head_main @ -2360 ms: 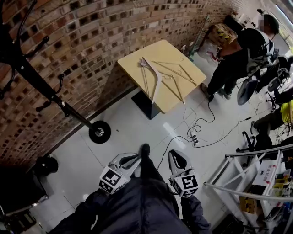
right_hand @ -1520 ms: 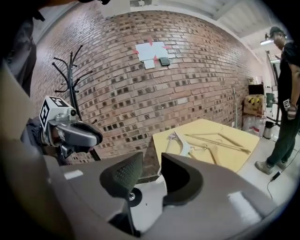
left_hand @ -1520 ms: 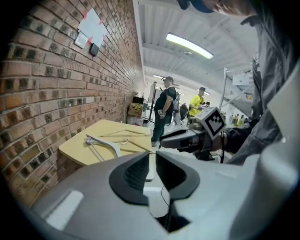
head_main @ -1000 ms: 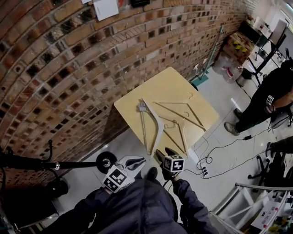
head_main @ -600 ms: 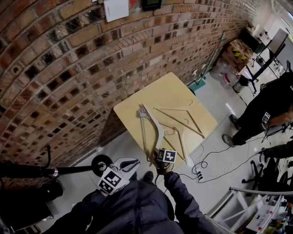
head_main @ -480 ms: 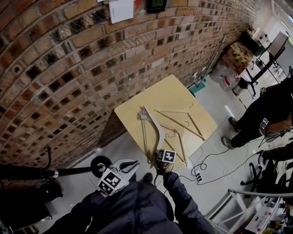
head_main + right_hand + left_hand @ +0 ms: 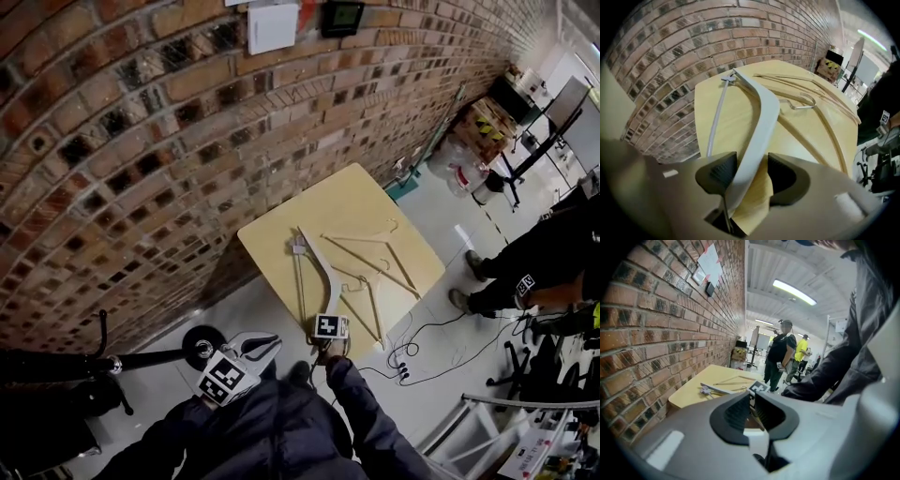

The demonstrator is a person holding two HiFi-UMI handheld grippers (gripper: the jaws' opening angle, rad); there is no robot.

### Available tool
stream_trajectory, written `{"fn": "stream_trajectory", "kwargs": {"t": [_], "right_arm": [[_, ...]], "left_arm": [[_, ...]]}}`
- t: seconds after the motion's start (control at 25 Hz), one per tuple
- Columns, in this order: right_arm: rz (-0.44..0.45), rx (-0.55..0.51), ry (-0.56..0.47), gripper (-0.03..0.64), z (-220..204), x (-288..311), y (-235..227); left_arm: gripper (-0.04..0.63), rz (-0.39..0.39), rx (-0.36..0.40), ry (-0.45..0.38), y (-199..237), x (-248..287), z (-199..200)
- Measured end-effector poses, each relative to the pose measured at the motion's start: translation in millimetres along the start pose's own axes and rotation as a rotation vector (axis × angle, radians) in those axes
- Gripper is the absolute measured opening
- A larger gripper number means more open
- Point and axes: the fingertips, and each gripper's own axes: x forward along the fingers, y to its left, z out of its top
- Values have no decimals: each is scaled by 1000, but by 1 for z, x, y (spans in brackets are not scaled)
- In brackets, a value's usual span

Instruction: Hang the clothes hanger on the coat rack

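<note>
A white plastic hanger lies on the yellow table, beside wooden hangers. My right gripper points steeply down at the table's near edge. In the right gripper view its jaws are closing, and the white hanger's arm runs between the pads with a gap left on the right side. My left gripper hangs shut and empty below the table, its jaws together. The black coat rack stands at the left, its round base on the floor.
A brick wall runs behind the table. A person stands to the right. Cables trail over the floor there. A white shelf frame is at the bottom right.
My right gripper has come down from beside the table's edge onto the near end of the white hanger, now straddling its arm. The left gripper has drifted slightly left, still shut.
</note>
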Motion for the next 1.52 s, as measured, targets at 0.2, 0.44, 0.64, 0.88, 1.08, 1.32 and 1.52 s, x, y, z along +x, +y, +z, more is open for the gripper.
{"fn": "stream_trajectory", "kwargs": {"t": [0.2,0.44,0.64,0.88,1.08,1.32,1.52], "right_arm": [[9,3,27,170,3,3,7],[-16,40,24,158,1,3,-6],[-13,-9,-10,112,5,0,-19],[-96,-19,-9,112,0,-14,-42],[-70,-45,-27,112,-1,-21,-46],[-33,-158,-151,112,16,-33,-48],[-67,-178,-188,110,14,-47,-65]], "left_arm": [[35,13,1,-17,3,-6,-1],[34,24,-11,-18,3,-13,-5],[34,53,-26,-33,9,-18,-7],[34,54,-27,-28,8,-18,-10],[34,39,-21,-23,5,-16,-9],[34,28,-17,-22,1,-13,-11],[34,26,-15,-22,0,-13,-12]]}}
